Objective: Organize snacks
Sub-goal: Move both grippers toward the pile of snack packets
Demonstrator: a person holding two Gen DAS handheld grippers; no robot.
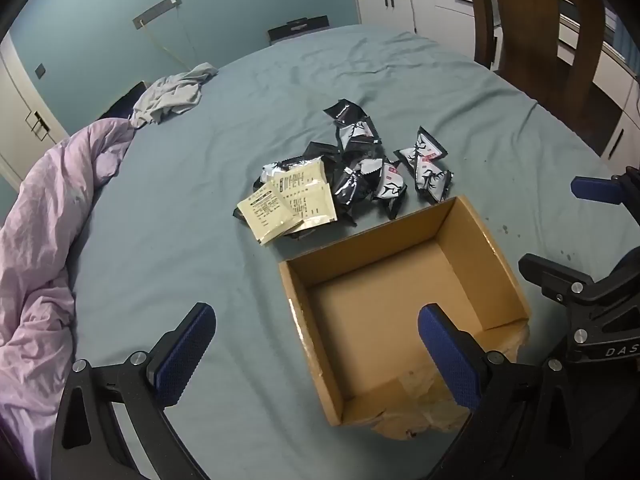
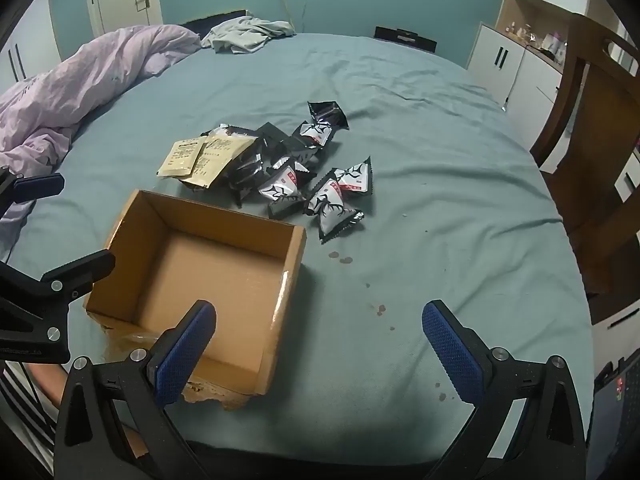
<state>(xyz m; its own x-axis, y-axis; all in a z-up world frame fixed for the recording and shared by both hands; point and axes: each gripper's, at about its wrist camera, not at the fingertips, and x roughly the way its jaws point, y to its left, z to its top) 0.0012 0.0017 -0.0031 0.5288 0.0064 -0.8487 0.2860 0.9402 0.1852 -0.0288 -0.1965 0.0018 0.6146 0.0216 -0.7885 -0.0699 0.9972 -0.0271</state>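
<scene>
A pile of black-and-white snack packets (image 1: 372,164) (image 2: 304,176) lies on the grey-green bed sheet, with two beige sachets (image 1: 288,204) (image 2: 204,156) at its left side. An empty open cardboard box (image 1: 400,304) (image 2: 200,276) sits just in front of the pile. My left gripper (image 1: 316,356) is open and empty, near the box's front left corner. My right gripper (image 2: 320,356) is open and empty, over the sheet beside the box's right wall. Each gripper shows at the edge of the other's view.
A crumpled lilac duvet (image 1: 44,240) (image 2: 80,84) lies along the left of the bed, with a grey garment (image 1: 172,96) (image 2: 248,34) at the far end. A wooden chair (image 2: 592,128) and white cabinets (image 1: 412,4) stand to the right. Small dark stains (image 2: 340,258) mark the sheet.
</scene>
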